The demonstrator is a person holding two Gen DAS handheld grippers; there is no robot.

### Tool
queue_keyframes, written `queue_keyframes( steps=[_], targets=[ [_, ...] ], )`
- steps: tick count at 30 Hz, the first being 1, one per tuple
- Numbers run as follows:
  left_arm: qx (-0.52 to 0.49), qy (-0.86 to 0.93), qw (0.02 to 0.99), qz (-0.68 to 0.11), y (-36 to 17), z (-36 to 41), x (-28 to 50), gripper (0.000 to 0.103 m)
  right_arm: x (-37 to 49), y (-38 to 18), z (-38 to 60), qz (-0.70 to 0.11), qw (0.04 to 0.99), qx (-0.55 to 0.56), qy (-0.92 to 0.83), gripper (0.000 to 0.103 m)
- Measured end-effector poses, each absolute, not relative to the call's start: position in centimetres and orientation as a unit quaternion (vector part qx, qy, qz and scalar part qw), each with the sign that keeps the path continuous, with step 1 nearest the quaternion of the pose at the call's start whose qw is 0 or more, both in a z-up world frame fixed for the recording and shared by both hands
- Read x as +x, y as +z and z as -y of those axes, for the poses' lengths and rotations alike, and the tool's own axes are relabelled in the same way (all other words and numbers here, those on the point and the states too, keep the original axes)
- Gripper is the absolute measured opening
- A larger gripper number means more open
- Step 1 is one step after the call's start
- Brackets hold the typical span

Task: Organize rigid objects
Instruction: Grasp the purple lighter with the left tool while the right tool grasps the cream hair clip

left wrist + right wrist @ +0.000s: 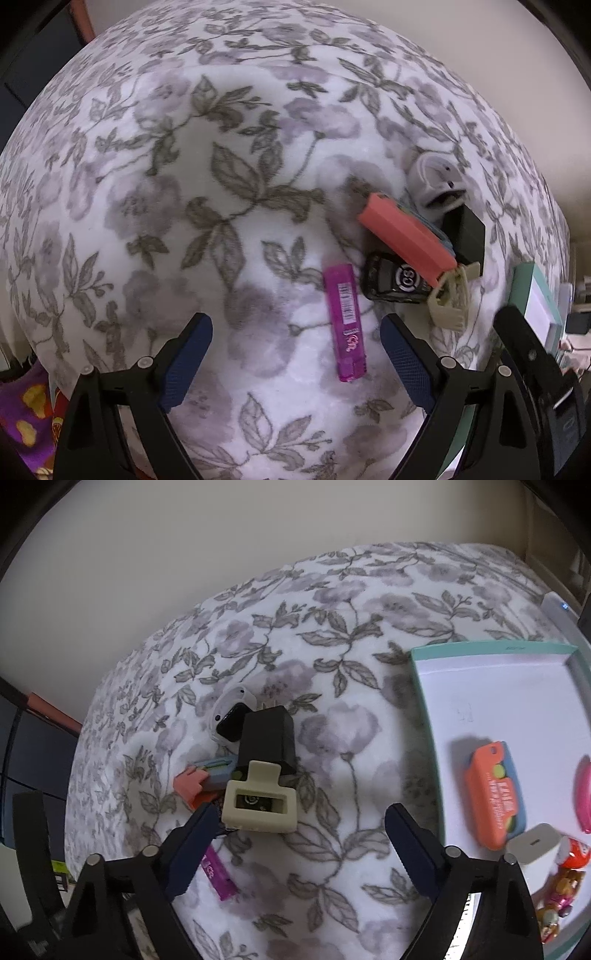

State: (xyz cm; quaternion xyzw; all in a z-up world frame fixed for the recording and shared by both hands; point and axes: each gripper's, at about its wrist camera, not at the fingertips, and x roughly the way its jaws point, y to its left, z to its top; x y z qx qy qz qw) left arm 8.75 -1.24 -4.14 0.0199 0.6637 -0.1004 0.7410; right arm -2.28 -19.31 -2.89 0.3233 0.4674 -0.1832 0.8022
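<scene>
I see a big bed (184,184) with a soft cover full of grey leaves and pale purple flowers. On its right side lies a white box lid with a green rim (491,648). Inside it I see an orange and blue case (493,794), a white plug block (535,853) and some small shiny toys (561,882). A little pile sits on the cover: a black block (267,738), a long pink bar (406,238), a cream plastic clip (260,803), a dark round-cornered thing with a white badge (397,282) and a white case (436,177). A purple lighter (345,323) lies alone, close to the pile. My left tool (295,350) is wide open above the lighter and holds nothing. My right tool (299,834) is wide open too, near the cream clip, and holds nothing.
</scene>
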Motion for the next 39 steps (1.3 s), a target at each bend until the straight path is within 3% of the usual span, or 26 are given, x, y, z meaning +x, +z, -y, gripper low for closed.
queue_keyframes(
  steps=[3,8,19,29,33,39],
  targets=[
    [0.028,-0.108,0.738,-0.665,-4.4,2.0,8.5,0.082,-1.8,-3.5,19.3,-0.473,0.798,0.332,-0.174,0.087],
    [0.032,-0.116,0.728,-0.675,-5.0,2.8,8.3,0.078,-1.3,-4.4,19.2,-0.478,0.789,0.353,-0.157,0.083],
    [0.048,-0.125,0.714,-0.688,-6.6,5.8,7.4,0.054,0.0,-5.8,18.6,-0.493,0.78,0.353,-0.153,0.072],
    [0.076,-0.12,0.719,-0.68,-7.3,8.3,7.1,0.053,0.3,-6.4,18.5,-0.485,0.777,0.378,-0.136,0.056],
    [0.084,-0.111,0.724,-0.675,-7.3,8.6,7.7,0.037,0.2,-6.2,18.4,-0.485,0.778,0.375,-0.136,0.053],
    [0.073,-0.101,0.726,-0.677,-7.4,8.7,8.4,0.025,-0.6,-6.1,19.0,-0.487,0.773,0.381,-0.144,0.053]
  ],
)
